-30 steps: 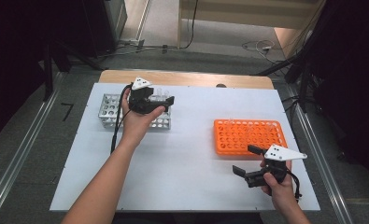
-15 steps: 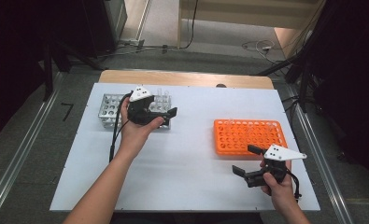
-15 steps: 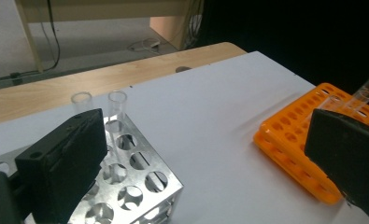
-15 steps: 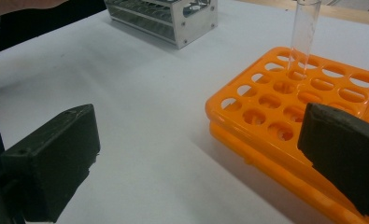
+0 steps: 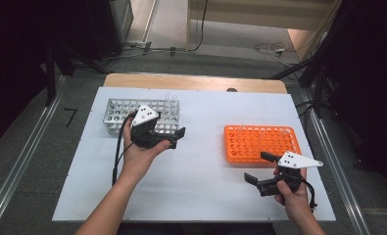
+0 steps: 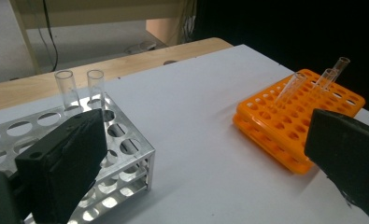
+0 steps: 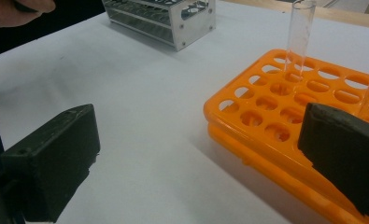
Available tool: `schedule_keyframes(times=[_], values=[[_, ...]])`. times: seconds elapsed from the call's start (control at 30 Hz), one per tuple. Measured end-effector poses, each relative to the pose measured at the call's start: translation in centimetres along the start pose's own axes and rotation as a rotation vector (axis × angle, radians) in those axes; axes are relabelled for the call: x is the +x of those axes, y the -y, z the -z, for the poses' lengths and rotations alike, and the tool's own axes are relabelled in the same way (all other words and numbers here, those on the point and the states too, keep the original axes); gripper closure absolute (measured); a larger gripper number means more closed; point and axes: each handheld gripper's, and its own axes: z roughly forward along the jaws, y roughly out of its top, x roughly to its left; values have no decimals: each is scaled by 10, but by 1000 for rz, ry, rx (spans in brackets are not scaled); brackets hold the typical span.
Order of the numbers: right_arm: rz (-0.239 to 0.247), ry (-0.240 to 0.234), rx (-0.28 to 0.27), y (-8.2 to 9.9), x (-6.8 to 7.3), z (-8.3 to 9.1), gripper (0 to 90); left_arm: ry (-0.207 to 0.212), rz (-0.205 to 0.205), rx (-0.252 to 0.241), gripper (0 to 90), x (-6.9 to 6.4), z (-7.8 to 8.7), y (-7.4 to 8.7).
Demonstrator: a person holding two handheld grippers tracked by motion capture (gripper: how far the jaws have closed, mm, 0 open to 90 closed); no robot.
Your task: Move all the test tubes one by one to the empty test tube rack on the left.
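Left gripper (image 5: 177, 137) hangs just off the near right corner of the metal rack (image 5: 113, 111), jaws spread wide with nothing between them; they have just been opening. From this gripper the two glass tubes (image 6: 81, 87) stand just beyond its left-hand jaw, upright in the rack's end holes, long axis vertical, so a grasp would likely need the jaws brought level around one tube from the side. Right gripper (image 5: 257, 168) rests near the front edge of the orange rack (image 5: 282, 152), jaws also apart and empty, well away from those tubes. Judgement: the left hand is the nearer one. Orange rack already carries a few tubes (image 6: 332, 73), some leaning.
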Motion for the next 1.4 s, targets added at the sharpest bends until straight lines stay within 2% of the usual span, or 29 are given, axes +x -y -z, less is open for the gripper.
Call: schedule_keyframes(times=[0.5, 0.83, 1.0, 1.1, 1.27, 1.33, 1.4], values=[[2, 19, -22, -6, -3, 5, 0, 38, 0, -23, 0, -28, 33, 30], [-10, 52, -20, -8, -11, 7, 0, 55, 0, -23, 0, -35, 47, 54], [-22, 88, -25, -9, -21, 13, 0, 48, 3, -15, 0, -34, 51, 61], [-29, 127, -10, -11, -28, 18, 0, 40, 9, -13, 0, -32, 51, 62], [-79, 184, -26, -10, -43, 28, 29, 41, 4, -5, 0, -32, 49, 64], [-83, 197, -10, -10, -50, 30, 37, 43, 8, -8, 0, -32, 48, 64], [-96, 245, 10, -10, -56, 31, 57, 44, 9, -4, 0, -31, 47, 63]])
